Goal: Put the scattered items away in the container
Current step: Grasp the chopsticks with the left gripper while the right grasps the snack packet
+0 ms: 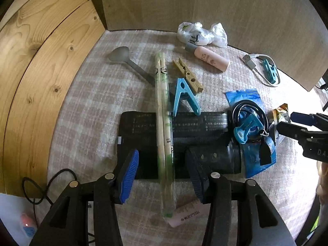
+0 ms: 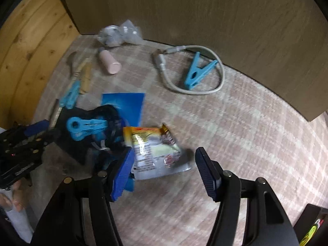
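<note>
On the checked cloth [image 1: 86, 110] that covers the table, odds and ends lie scattered in front of a grey-brown board [image 1: 235, 10]. Nearest the left gripper [image 1: 163, 176], whose blue pads stand wide apart and grip nothing, a long sleeve of wrapped chopsticks [image 1: 163, 123] runs from near to far straight between the fingers, lying across a black pouch [image 1: 141, 129]. A blue clothes peg [image 1: 184, 98] rests at the pouch's far edge, touching a wooden peg [image 1: 188, 75] beyond it; to the left of the chopsticks a grey spoon [image 1: 121, 55] lies bowl-up. Farther back sit a pink tube [image 1: 209, 58] and a crumpled clear bag [image 1: 202, 33], just beside each other.

To the right, a coiled black cable [image 1: 249, 110] and another light-blue peg [image 1: 246, 130] sit on a blue packet [image 1: 244, 96]. Far right, a white cable [image 2: 196, 90] loops around a third blue peg [image 2: 196, 71], close to the board.

The right gripper [image 2: 164, 174] is also spread open, and a shiny snack packet [image 2: 153, 153] lies on the cloth between its fingers, its left side against or very close to the left pad [image 2: 123, 174], well clear of the right one. Whether that pad truly touches I cannot tell; the view is blurred. No container shows in either view.
</note>
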Demonstrator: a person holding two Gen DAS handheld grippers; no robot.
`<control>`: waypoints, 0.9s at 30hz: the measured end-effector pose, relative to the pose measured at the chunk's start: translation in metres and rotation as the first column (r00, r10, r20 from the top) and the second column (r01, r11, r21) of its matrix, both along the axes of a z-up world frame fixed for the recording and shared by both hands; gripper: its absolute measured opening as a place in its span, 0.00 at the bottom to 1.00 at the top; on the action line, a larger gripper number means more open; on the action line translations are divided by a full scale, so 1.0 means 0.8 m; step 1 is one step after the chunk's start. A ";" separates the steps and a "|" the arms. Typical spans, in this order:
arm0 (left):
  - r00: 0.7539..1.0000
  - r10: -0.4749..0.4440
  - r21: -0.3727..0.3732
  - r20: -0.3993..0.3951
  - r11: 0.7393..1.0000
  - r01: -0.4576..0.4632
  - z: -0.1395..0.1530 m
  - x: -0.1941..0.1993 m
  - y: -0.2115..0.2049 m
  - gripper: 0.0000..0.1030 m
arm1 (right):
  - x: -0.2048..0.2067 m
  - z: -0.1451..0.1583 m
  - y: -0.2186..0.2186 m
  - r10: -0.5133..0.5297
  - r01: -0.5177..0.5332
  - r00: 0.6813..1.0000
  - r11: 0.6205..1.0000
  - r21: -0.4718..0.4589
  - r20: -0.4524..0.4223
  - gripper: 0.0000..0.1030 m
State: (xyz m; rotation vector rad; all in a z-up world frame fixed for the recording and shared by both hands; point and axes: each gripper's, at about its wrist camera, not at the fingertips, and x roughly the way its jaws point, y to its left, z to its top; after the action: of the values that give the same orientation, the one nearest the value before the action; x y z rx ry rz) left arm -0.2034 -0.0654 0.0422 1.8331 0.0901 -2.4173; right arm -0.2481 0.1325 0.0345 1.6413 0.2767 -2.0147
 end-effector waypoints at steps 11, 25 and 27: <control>1.000 0.029 0.043 -0.005 0.999 -0.029 -0.003 0.011 -0.014 0.11 | 0.008 -0.002 0.006 0.038 -0.038 0.999 0.999 0.009 -0.026 0.47; 0.997 0.071 0.057 -0.037 0.996 -0.069 0.008 0.074 -0.013 0.11 | 0.008 0.004 0.058 -0.078 0.079 0.997 0.995 -0.053 0.024 0.01; 0.997 0.070 0.045 -0.042 0.997 -0.068 0.012 0.063 -0.010 0.11 | 0.007 0.012 0.059 -0.075 0.075 0.997 0.995 -0.073 0.000 0.02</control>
State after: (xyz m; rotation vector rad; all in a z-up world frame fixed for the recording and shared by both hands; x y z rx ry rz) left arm -0.1532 -0.0735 0.0519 1.7648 0.2077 -2.4268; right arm -0.2421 0.1796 0.0442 1.6258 0.1431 -2.0577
